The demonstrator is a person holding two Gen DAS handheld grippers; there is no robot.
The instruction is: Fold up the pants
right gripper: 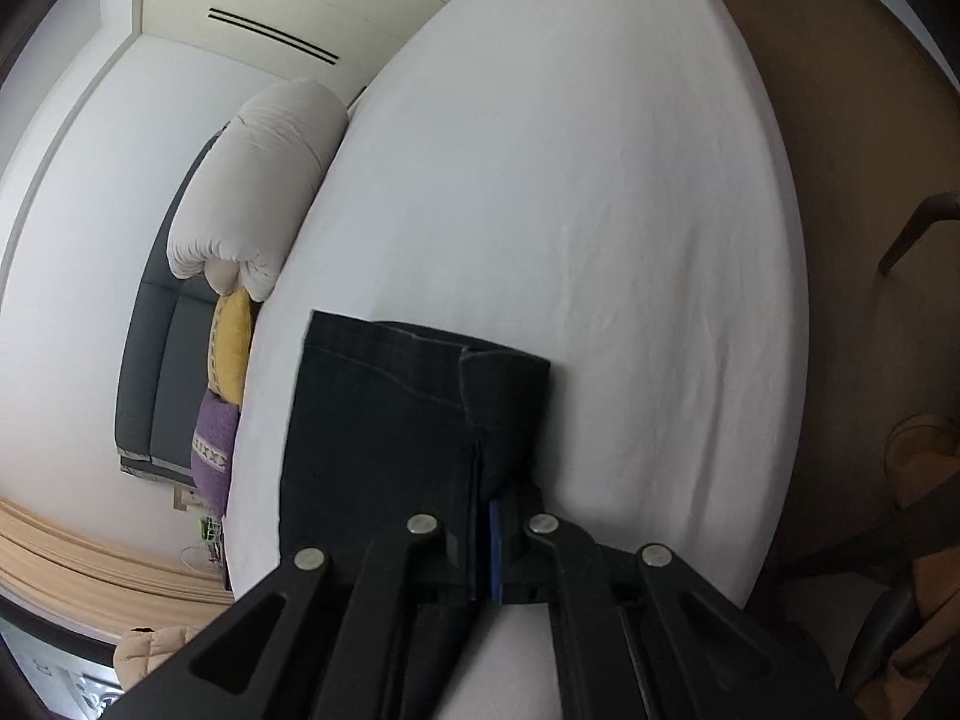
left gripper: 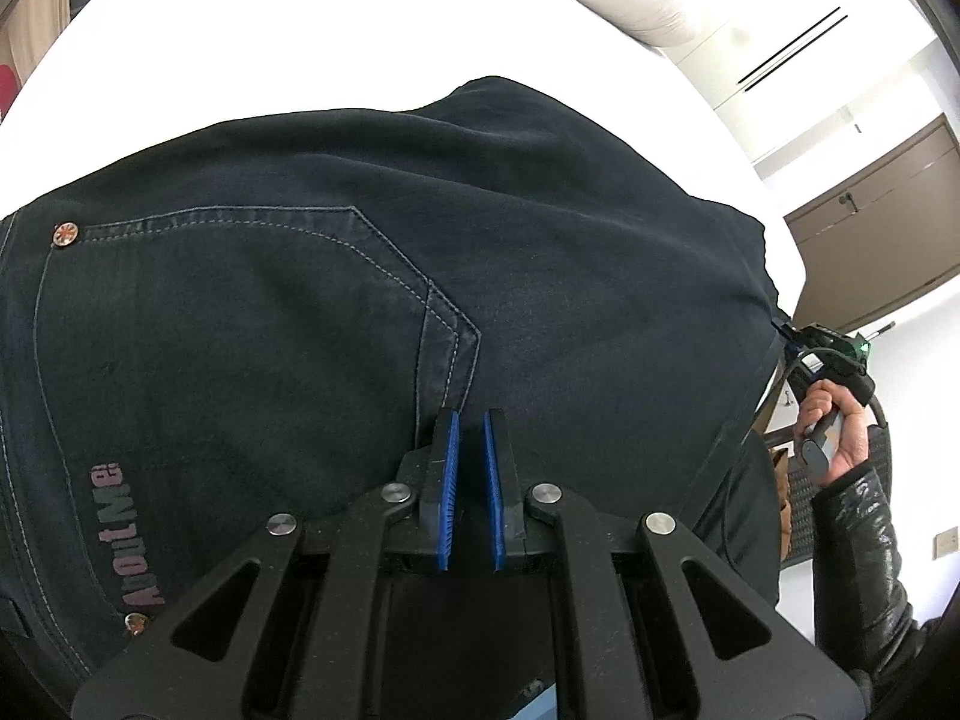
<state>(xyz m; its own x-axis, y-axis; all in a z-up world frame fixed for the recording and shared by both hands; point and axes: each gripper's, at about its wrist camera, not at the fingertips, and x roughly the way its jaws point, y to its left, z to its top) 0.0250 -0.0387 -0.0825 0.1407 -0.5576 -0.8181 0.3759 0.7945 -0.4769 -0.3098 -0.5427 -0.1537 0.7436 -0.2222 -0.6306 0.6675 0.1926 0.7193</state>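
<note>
Dark navy pants (left gripper: 360,300) lie on a white bed (left gripper: 300,30), seat side up, with a stitched back pocket and an "AboutMe" print. My left gripper (left gripper: 471,420) hovers just over the seat by the pocket corner; its blue pads stand a small gap apart with nothing between them. My right gripper (right gripper: 483,480) is shut on the pants' leg end (right gripper: 390,408), near the folded hem. The right gripper also shows in the left wrist view (left gripper: 792,339), pinching the fabric edge at the far right.
A rolled white duvet (right gripper: 258,180) and yellow and purple cushions (right gripper: 231,348) lie along the bed's left side against a grey headboard. A brown cabinet (left gripper: 870,228) stands beyond the bed. Brown floor and a chair leg (right gripper: 912,228) are on the right.
</note>
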